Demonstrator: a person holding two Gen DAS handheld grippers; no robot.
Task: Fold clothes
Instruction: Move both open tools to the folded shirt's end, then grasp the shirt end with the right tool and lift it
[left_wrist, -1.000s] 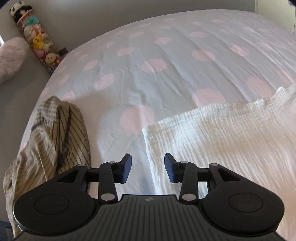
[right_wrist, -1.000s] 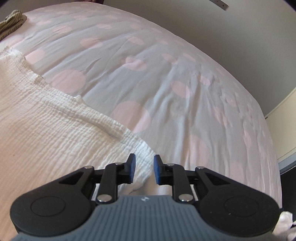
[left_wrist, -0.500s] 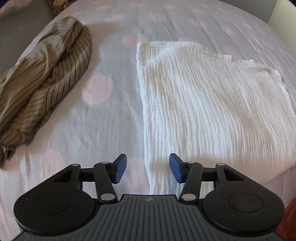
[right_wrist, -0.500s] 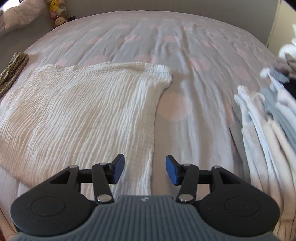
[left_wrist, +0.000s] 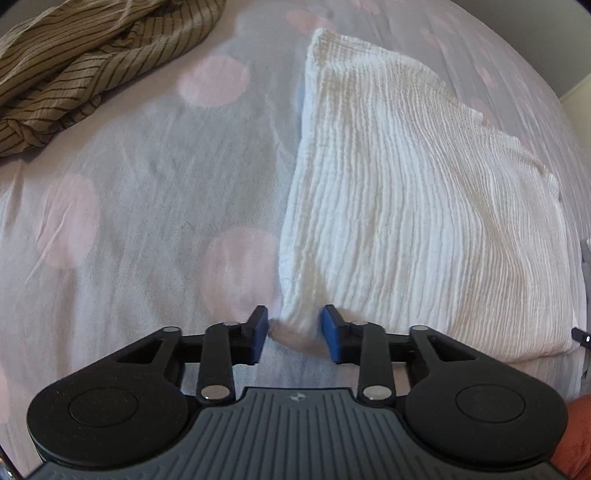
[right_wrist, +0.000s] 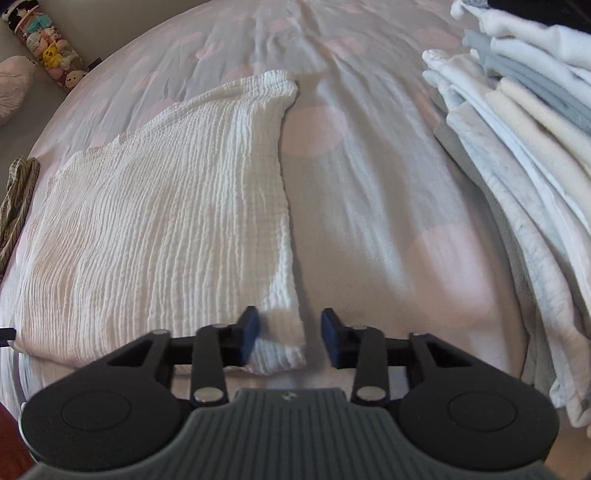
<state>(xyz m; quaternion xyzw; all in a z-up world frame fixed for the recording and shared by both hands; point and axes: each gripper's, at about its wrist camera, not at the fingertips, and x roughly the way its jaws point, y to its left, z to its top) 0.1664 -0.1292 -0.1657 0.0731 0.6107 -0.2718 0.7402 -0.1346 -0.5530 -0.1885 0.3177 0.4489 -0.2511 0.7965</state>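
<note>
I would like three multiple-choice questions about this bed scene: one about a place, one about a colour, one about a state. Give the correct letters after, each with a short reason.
1. Where does the brown striped garment lie relative to the white crinkled cloth?
A. On top of it
B. To its left, apart from it
C. Under it

2. What colour are the dots on the bedsheet?
A. Pink
B. Green
C. Black

3. How do the left tongs and the right tongs stand?
A. Both shut on the cloth
B. Only the left tongs open
C. Both open, each around a near corner of the cloth

Answers:
1 B: bare sheet shows between the two in the left wrist view.
2 A: pale pink circles on light fabric.
3 C: a clear gap separates each pair of blue pads, with a cloth corner between them.
</note>
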